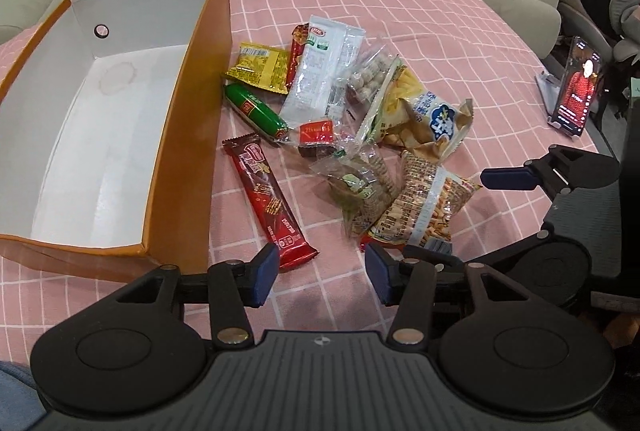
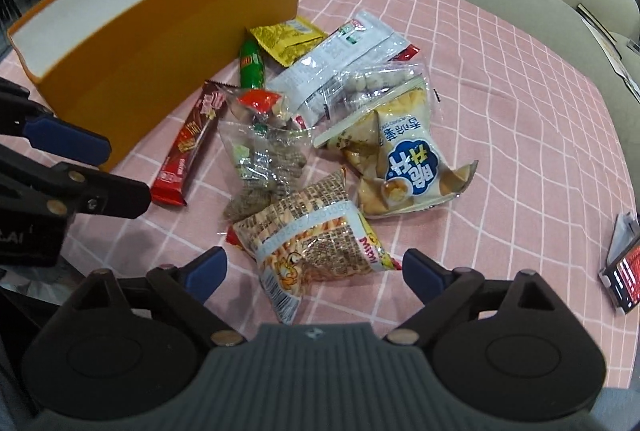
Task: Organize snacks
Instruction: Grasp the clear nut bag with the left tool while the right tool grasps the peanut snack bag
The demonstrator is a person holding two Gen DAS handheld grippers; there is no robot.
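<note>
L view: box (image 1: 188, 119) interior bare; R view: outer wall only.

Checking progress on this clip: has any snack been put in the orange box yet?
No. The orange box shows only its bare white floor, and the snacks all lie on the pink cloth beside it.

The left gripper (image 1: 320, 273) hovered with fingers apart near a red wafer bar (image 1: 268, 197), beside the orange box (image 1: 188, 119); snacks (image 1: 360, 119) lay heaped on the pink cloth (image 1: 460, 31).
</note>
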